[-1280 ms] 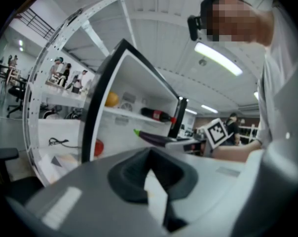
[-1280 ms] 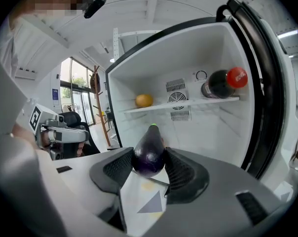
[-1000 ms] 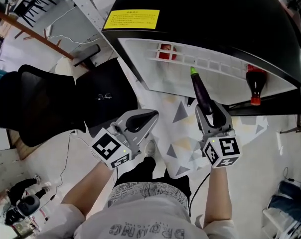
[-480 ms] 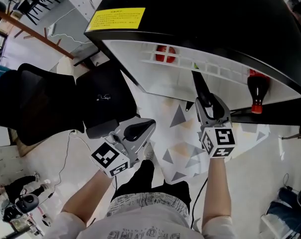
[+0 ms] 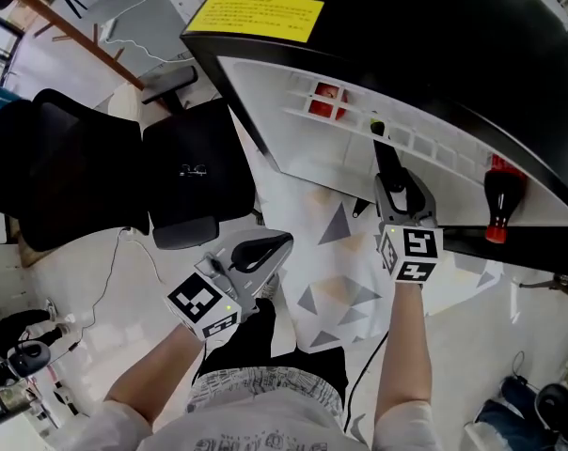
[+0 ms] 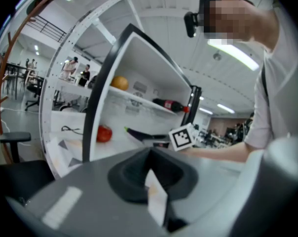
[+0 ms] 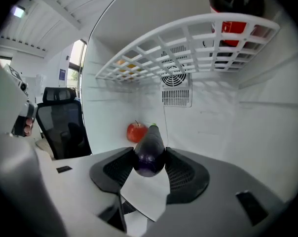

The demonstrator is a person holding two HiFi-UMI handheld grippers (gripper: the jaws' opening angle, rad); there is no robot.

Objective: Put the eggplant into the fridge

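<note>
A dark purple eggplant (image 7: pixel 150 143) with a green stem end lies lengthwise between the pads of my right gripper (image 7: pixel 150 155), which is shut on it. In the head view the eggplant (image 5: pixel 388 164) points into the open fridge (image 5: pixel 293 153), its tip under the white wire shelf (image 5: pixel 425 141); the right gripper (image 5: pixel 398 188) is at the fridge mouth. The left gripper view shows the eggplant (image 6: pixel 139 134) over the fridge floor. My left gripper (image 5: pixel 280 241) hangs lower left, outside the fridge, shut with nothing in it (image 6: pixel 150 158).
A red apple (image 7: pixel 136 132) sits at the back left of the fridge floor. A dark bottle (image 5: pixel 503 200) with a red cap lies on the wire shelf (image 7: pixel 188 38), with orange fruit (image 6: pixel 120 83) further along it. A black office chair (image 5: pixel 68 172) stands left of the fridge.
My right gripper has carried the eggplant forward and lower, so its tip is now under the wire shelf. The left gripper has sunk a little.
</note>
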